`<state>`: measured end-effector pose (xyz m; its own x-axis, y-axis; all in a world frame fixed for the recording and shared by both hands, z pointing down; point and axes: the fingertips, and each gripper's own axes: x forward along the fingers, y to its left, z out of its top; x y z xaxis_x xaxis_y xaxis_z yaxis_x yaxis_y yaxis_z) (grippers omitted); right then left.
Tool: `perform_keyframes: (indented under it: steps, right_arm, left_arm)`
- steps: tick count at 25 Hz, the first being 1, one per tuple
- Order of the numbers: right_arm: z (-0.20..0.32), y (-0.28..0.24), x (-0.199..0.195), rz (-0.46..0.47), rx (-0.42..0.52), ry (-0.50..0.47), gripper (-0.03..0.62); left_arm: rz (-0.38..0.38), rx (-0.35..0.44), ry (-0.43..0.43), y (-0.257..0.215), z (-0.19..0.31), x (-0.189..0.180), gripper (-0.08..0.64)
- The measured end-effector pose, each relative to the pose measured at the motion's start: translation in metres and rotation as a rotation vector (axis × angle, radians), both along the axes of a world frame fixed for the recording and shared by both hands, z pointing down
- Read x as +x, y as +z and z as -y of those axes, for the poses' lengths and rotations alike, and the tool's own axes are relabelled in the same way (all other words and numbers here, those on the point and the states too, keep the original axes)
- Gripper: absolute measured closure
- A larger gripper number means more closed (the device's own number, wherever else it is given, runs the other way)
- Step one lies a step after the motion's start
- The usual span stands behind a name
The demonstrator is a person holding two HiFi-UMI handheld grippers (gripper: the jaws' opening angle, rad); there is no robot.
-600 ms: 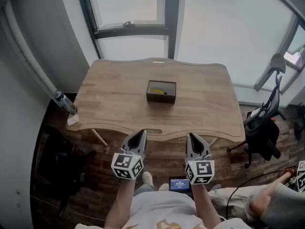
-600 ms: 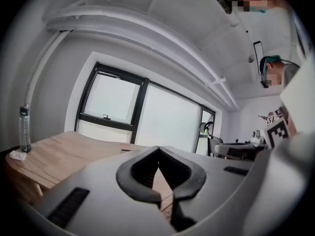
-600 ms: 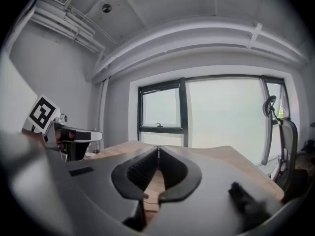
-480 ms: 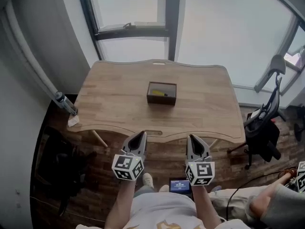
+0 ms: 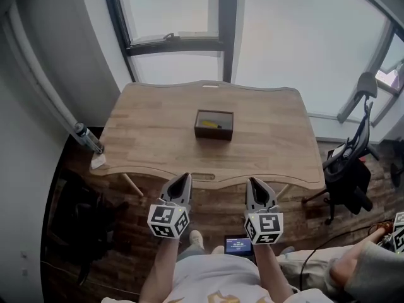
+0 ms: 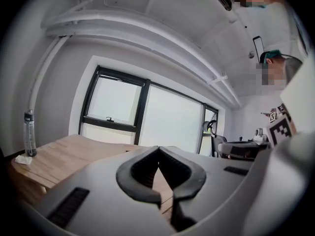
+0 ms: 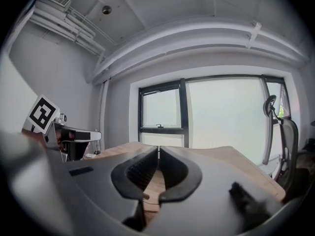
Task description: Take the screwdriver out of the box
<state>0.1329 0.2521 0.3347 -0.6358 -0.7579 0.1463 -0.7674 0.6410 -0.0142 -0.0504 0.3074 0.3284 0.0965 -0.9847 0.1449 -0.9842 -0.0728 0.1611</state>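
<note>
Little has moved since the earlier frames: both tongs hang where they were, short of the desk's [image 5: 151, 141] near edge, and only the head camera has tipped a touch, so the desk sits slightly lower in its picture.

The left gripper [image 5: 184, 179] has its jaws pressed together at the tips with nothing between them, as its own view [image 6: 158, 149] shows. The right gripper [image 5: 254, 182] is the same, tips together and empty [image 7: 158, 149]. Each carries a cube with black-and-white square markers, and both point across the near edge towards the desk.

The box [image 5: 214, 133] is dark brown, open-topped and rectangular. It stands about mid-desk, a little nearer the far edge, well apart from both tongs. The screwdriver [image 5: 209, 124] lies flat inside it, roughly along the box's length. Its handle is yellow and a dark part shows at the right end. Finer detail is too small to tell.

A clear bottle [image 5: 86, 137] stands at the desk's near left corner, with a white scrap [image 5: 96, 160] just beside it. On the floor between the person's arms lies a small screen [image 5: 238, 244], glowing blue, its print too small to read.
</note>
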Motion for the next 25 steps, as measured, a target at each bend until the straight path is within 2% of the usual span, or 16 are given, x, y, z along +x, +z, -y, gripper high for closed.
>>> perform_keyframes:
  steps: [8,13,19,25]
  right_arm:
    - [0.001,0.010,0.006,0.004,-0.022,0.006,0.560]
    - [0.024,0.016,0.007,0.001,-0.030,0.023,0.560]
    - [0.081,0.026,-0.009,-0.014,-0.038,0.033,0.560]
    - [0.151,0.018,-0.033,-0.035,-0.022,0.052,0.560]
  left_arm:
    - [0.014,-0.005,0.012,0.004,0.004,0.009,0.548]
    - [0.016,-0.003,0.010,0.009,0.029,0.002,0.546]
    - [-0.023,-0.007,-0.011,0.022,0.088,-0.028,0.546]
    - [-0.010,0.006,0.014,0.018,0.166,-0.053,0.546]
